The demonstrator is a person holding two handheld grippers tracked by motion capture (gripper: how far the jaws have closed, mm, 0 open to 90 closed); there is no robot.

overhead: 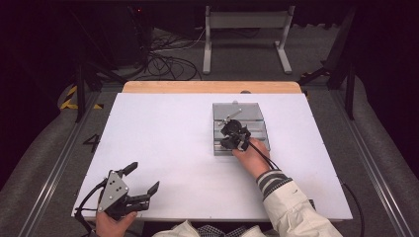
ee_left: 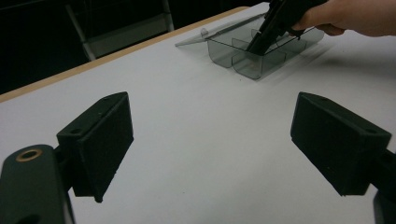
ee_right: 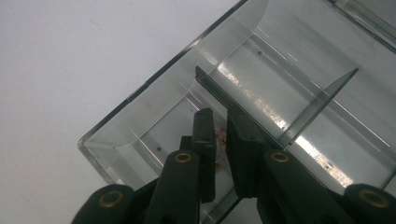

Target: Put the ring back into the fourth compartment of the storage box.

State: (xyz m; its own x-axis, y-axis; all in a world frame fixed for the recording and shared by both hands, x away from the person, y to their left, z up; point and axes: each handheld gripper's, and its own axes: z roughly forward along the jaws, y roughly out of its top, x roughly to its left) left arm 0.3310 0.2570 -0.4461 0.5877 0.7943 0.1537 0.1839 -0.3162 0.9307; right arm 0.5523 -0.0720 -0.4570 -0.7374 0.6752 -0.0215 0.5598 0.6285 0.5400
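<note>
Right gripper (ee_right: 222, 140) down in clear compartment box (overhead: 257, 111), jaws nearly closed around small pinkish item (ee_right: 220, 134); left gripper (overhead: 143, 180) wide open, empty, near tabletop (overhead: 163, 133) front-left corner.

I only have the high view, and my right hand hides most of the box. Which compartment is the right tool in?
Observer: The right tool is down in a corner compartment of the box, close beside a divider.
Operator: Is anything between its pads?
Observer: A small pink piece shows in the narrow gap between them. I cannot tell whether the pads press on it.
Operator: And the left tool, is it carrying anything?
Observer: No. The left tool is wide open, and only the white table shows between its pads.
</note>
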